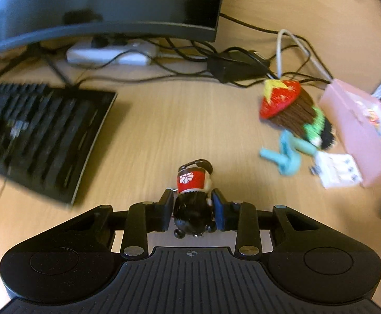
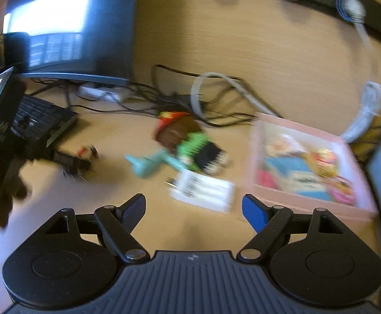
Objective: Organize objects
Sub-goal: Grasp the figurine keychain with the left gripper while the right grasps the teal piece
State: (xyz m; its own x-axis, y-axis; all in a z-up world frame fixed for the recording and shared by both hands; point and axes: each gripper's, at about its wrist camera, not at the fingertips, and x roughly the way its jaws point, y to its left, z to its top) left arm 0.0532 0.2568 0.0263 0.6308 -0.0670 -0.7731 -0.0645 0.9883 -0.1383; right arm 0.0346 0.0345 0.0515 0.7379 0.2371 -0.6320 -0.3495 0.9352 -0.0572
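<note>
We see a pale wood-grain worktop (image 1: pixel 164 120) carrying everything. We take the keyboard (image 1: pixel 38 136) as our landmark, at the far left of the left wrist view. Behind it rises one dark monitor (image 1: pixel 106 2), with one white power strip (image 1: pixel 109 53) and a tangle of black cables (image 1: pixel 180 60) under the screen's edge.

Right of the keyboard, our left tongs (image 1: pixel 193 206) are pinching one small figurine (image 1: pixel 194 198) with a black head and a red body; it hangs between the pads above the worktop.

Further right of the keyboard lie four things in a cluster: one knitted doll (image 1: pixel 292 110) with a red hat, one teal rubbery toy (image 1: pixel 285 157) touching the doll's lower edge, one small white card (image 1: pixel 338 171), and one pink box (image 1: pixel 357 128) just beside the card. A black power brick (image 1: pixel 232 68) and a white cable (image 1: pixel 282 49) sit behind the doll.

In the right wrist view, motion blur softens everything. Our right tongs (image 2: pixel 194 210) are spread wide with nothing between them, hovering near the card (image 2: pixel 203 189), with the pink box (image 2: pixel 305 162), open and holding colourful items, to their right. The doll (image 2: pixel 187 141) and teal toy (image 2: pixel 148 164) lie between the keyboard (image 2: pixel 38 120) and the box.
</note>
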